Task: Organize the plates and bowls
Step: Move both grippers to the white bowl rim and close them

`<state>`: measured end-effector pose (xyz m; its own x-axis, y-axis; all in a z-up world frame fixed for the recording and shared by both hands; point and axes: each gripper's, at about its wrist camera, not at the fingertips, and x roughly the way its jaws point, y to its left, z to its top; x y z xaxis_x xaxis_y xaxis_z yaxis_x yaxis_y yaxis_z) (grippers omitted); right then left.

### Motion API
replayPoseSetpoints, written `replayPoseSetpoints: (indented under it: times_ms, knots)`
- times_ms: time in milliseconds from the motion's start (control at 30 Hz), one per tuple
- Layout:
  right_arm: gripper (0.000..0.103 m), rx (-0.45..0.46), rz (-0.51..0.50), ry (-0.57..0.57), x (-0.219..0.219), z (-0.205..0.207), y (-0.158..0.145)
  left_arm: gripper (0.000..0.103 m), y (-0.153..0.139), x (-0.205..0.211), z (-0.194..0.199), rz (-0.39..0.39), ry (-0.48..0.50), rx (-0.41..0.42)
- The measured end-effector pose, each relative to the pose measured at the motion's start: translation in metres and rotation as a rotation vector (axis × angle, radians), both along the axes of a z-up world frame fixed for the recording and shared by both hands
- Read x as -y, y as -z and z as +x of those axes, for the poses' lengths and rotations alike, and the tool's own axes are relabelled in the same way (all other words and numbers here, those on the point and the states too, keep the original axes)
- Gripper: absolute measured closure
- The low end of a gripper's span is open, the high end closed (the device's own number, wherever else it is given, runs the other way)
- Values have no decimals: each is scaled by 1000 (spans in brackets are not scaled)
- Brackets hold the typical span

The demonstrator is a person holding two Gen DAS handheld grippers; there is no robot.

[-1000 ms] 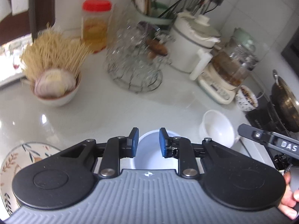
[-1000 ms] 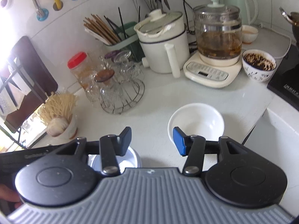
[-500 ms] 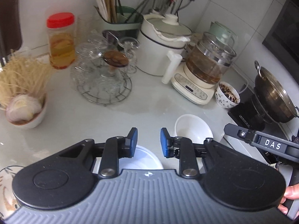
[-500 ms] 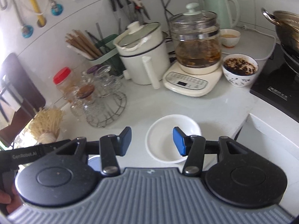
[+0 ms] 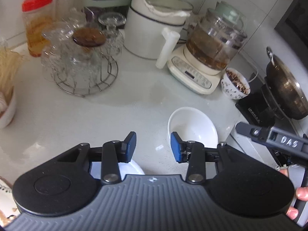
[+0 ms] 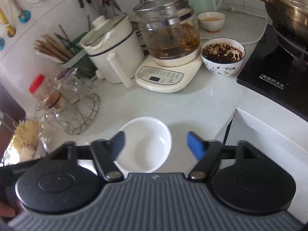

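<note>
In the left wrist view, the left gripper (image 5: 153, 146) sits at the bottom middle of the frame. Its jaws have just been opening, and nothing is between them but bare white counter (image 5: 77, 119). A small piece of a white dish (image 5: 132, 168) peeks out under its left finger at the bottom; the right wrist view does not show this dish. The white bowl (image 5: 192, 128) stands on the counter just right of the jaws, lower right of the middle. At the far right edge, part of the other tool and some fingers (image 5: 302, 191) show.

In the right wrist view, the right gripper (image 6: 155, 144) is at the bottom middle. Its jaws have just been opening and stand wide apart, holding nothing. The same white bowl (image 6: 146, 144) sits empty in the picture between the two fingers, and its near rim is hidden by the tool's body.

Going left to right in this view: a wire rack of glass cups (image 6: 69, 105) at the left, a white pot with a handle (image 6: 113, 52) above it, a glass kettle on a cream base (image 6: 167, 46) in the upper middle, a patterned bowl of dark crumbs (image 6: 222, 55) to its right, and a black cooktop (image 6: 273, 71) with a metal wok (image 6: 288, 5) in the upper right corner. A small cup of orange liquid (image 6: 211, 21) stands behind the crumb bowl; the left view does not show it.
</note>
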<state>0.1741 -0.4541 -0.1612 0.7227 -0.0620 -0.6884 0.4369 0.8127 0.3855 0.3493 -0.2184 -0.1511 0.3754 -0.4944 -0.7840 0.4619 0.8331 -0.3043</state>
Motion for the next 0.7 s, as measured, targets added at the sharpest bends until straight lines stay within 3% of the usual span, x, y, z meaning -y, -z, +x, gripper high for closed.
replayPoseSetpoints:
  times_ms: [367, 567, 700]
  knots:
    - [27, -27, 99, -27, 43, 22, 30, 59, 19, 34, 16, -11, -21, -41]
    - [46, -83, 173, -141, 52, 42, 48, 60, 26, 52, 23, 24, 5, -76]
    - [52, -97, 177, -175, 49, 52, 54, 62, 36, 64, 30, 57, 22, -98]
